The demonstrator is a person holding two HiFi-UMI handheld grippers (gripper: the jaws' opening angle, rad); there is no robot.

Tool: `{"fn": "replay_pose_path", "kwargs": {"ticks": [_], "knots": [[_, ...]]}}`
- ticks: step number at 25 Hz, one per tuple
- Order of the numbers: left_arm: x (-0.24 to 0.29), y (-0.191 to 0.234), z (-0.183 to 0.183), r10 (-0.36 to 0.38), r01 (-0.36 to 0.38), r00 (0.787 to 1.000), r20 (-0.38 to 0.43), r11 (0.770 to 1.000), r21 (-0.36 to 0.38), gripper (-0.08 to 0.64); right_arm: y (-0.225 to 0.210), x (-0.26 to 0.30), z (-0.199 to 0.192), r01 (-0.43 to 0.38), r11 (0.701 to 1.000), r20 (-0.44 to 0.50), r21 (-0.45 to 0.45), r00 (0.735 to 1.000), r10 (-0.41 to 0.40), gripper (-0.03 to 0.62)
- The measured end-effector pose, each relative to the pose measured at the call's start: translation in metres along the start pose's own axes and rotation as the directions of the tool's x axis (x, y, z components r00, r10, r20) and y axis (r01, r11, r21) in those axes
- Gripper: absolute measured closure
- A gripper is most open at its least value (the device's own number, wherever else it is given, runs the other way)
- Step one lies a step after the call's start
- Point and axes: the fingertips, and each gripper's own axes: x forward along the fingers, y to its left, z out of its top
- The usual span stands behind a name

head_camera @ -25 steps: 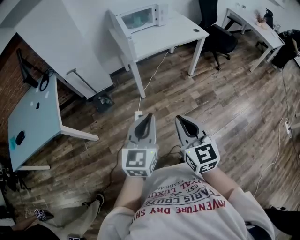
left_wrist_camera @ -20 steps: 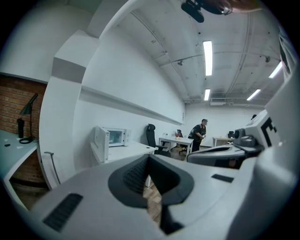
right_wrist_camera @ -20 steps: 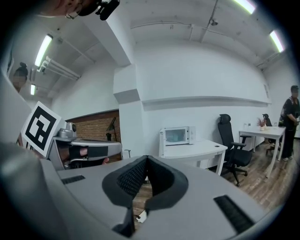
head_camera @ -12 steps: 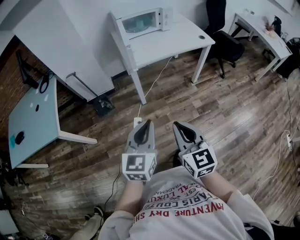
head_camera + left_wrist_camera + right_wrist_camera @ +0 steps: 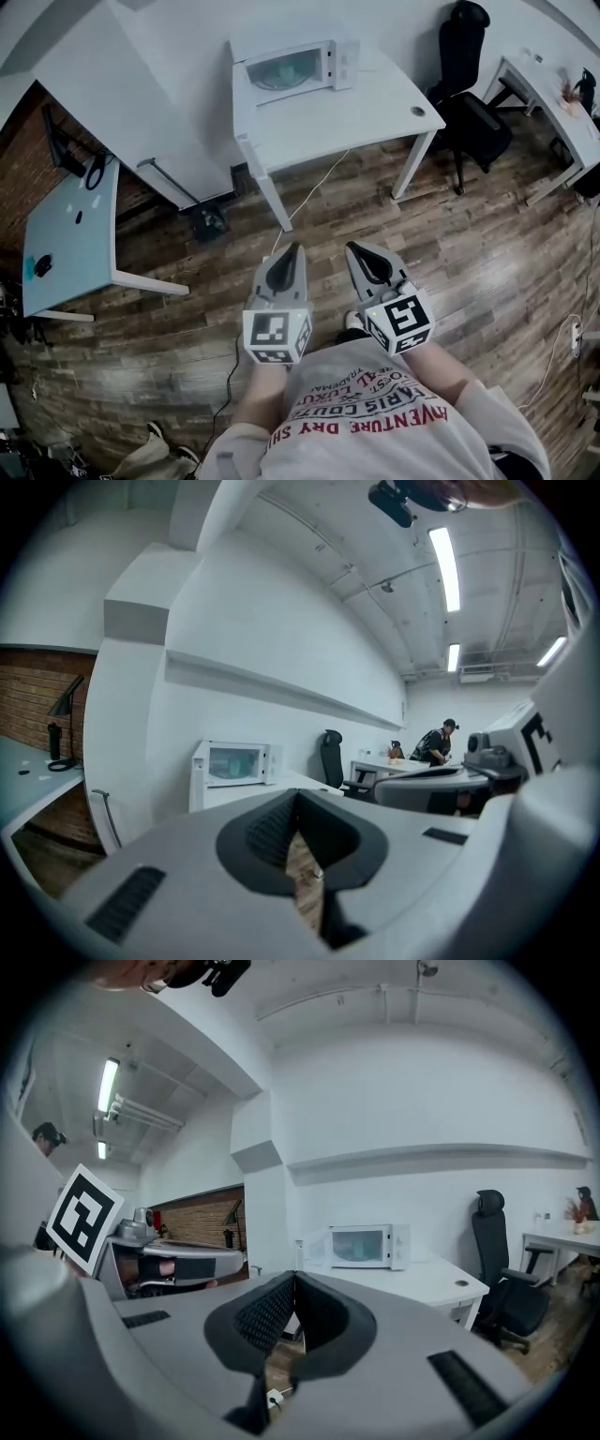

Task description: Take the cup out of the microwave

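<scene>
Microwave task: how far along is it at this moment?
Done: nothing; the microwave sits on the white table ahead, door apparently shut. In hand: nothing; left claw and right claw are shut, empty. Left: approach, open door, take out cup.

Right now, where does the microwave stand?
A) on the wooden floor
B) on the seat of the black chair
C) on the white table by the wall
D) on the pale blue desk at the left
C: in the head view the microwave stands at the back of the white table, close to the wall and well ahead of both grippers.
</scene>
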Motion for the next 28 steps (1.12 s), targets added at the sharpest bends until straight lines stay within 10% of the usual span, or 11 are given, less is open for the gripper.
{"fn": "replay_pose_path", "kwargs": {"ticks": [11, 28], "knots": [[0.103, -0.033, 0.005, 0.014, -0.014, 1.000, -0.024, 1.000, -0.015, 0.552, -0.115, 0.026, -0.006, -0.005, 0.999, -0.026, 0.047, 1.000, 0.006, 0.580], [0.291, 0.056, 0.037, -0.076, 0.076, 0.997, -0.029, 0.997, -0.030, 0.552, -0.218, 0.185, 0.020, 0.080, 0.996, -0.052, 0.037, 0.996, -0.078, 0.580]]}}
